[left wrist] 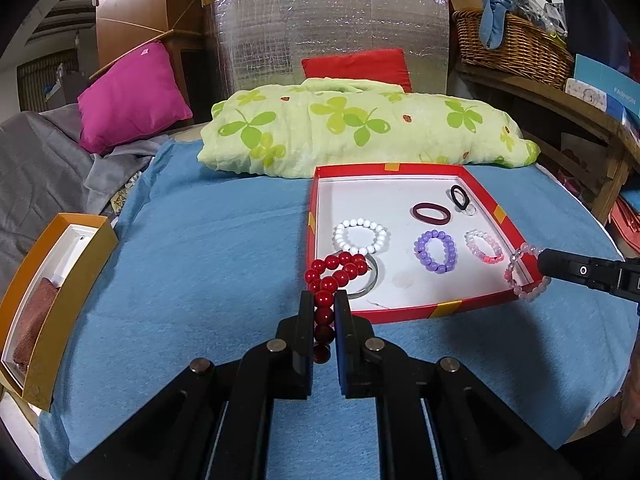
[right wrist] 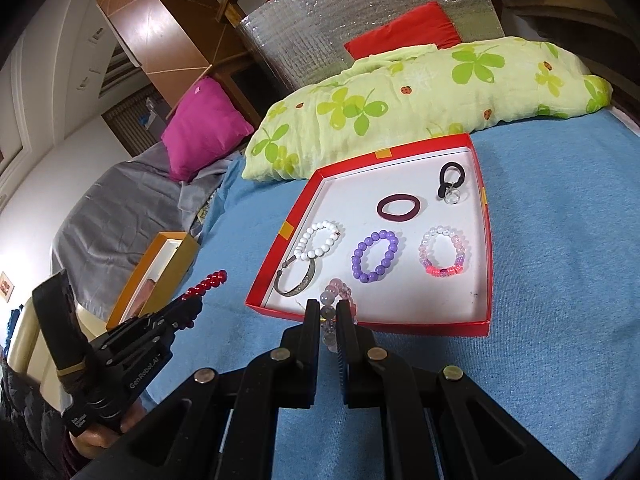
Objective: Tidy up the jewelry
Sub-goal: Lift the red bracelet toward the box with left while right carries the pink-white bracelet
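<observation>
A: Position of the red bead bracelet point(left wrist: 334, 276)?

B: Clamped between the fingers of the left gripper point(left wrist: 324, 300). Loop projecting forward past the fingertips, raised over the near left corner of the red tray point(left wrist: 408, 312). In the right wrist view, seen left of the tray and apart from it.

A: Position of the pale pink bead bracelet point(right wrist: 338, 300)?

B: Clamped between the fingers of the right gripper point(right wrist: 329, 308). Hanging at the near rim of the tray; in the left wrist view, draped across the near right corner.

A: Tray contents?

B: White bead bracelet point(right wrist: 320, 238), with a metal bangle point(right wrist: 298, 280) touching it, along the left wall. Purple bead bracelet point(right wrist: 375, 257) at centre. Pink and clear bracelet point(right wrist: 443, 255) to the right. Maroon hair tie point(right wrist: 399, 207) and black hair tie point(right wrist: 449, 176) toward the far wall.

A: Edges and room?

B: Bare white floor along the near side of the tray. Open blue cloth point(right wrist: 560, 240) on the near, left and right sides. Green clover quilt point(right wrist: 420, 92) just behind the far rim. Gold box point(left wrist: 68, 300) well apart to the left.
</observation>
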